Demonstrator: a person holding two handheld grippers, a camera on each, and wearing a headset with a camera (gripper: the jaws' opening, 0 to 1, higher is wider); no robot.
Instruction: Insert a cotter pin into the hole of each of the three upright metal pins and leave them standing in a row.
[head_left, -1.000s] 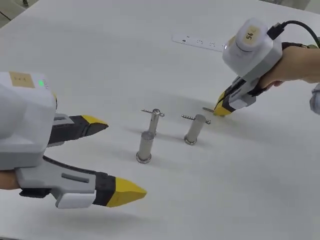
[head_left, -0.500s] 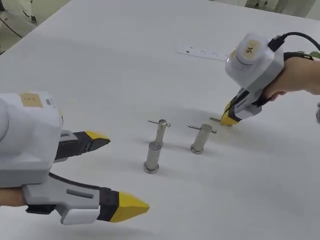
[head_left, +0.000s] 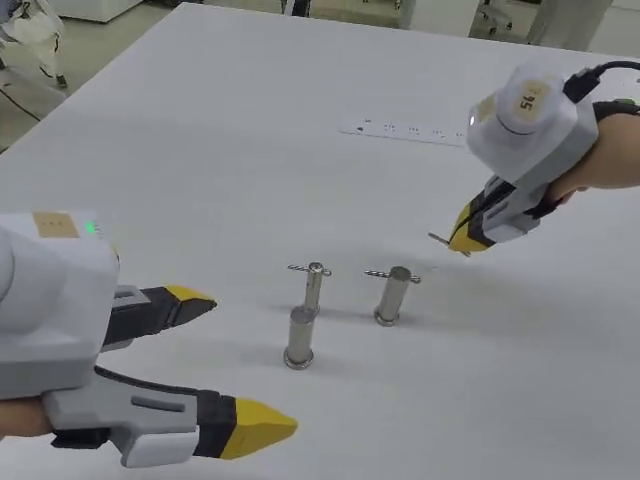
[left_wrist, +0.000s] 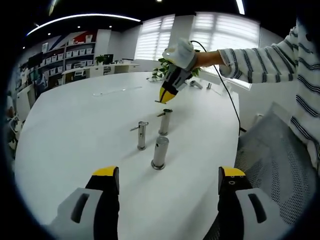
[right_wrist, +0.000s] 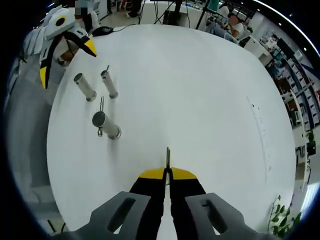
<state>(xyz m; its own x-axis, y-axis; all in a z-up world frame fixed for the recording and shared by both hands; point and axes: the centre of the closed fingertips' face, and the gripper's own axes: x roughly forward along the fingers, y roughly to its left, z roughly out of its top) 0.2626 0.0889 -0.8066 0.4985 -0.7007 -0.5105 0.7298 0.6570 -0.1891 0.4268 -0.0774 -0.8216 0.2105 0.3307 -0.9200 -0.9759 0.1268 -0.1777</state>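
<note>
Three upright metal pins stand on the white table. The near pin (head_left: 298, 340) (left_wrist: 160, 152) (right_wrist: 85, 86) has an empty top. The middle pin (head_left: 314, 285) (left_wrist: 142, 135) and the right pin (head_left: 390, 295) (left_wrist: 165, 121) (right_wrist: 106, 125) each carry a cotter pin crosswise. My right gripper (head_left: 460, 240) (right_wrist: 167, 172) hovers right of the row, shut on a loose cotter pin (head_left: 440, 239) (right_wrist: 167, 159) that sticks out past its tips. My left gripper (head_left: 235, 365) (left_wrist: 168, 172) stands open in front of the near pin, holding nothing.
A white power strip (head_left: 405, 130) (left_wrist: 117, 90) lies flat at the far side of the table (head_left: 200, 150). A striped sleeve (left_wrist: 260, 55) reaches in from the right. Chairs and shelves stand beyond the table's edges.
The right gripper has risen off the table with the cotter pin and drawn slightly away from the right pin. The head camera has shifted. The left gripper stays open.
</note>
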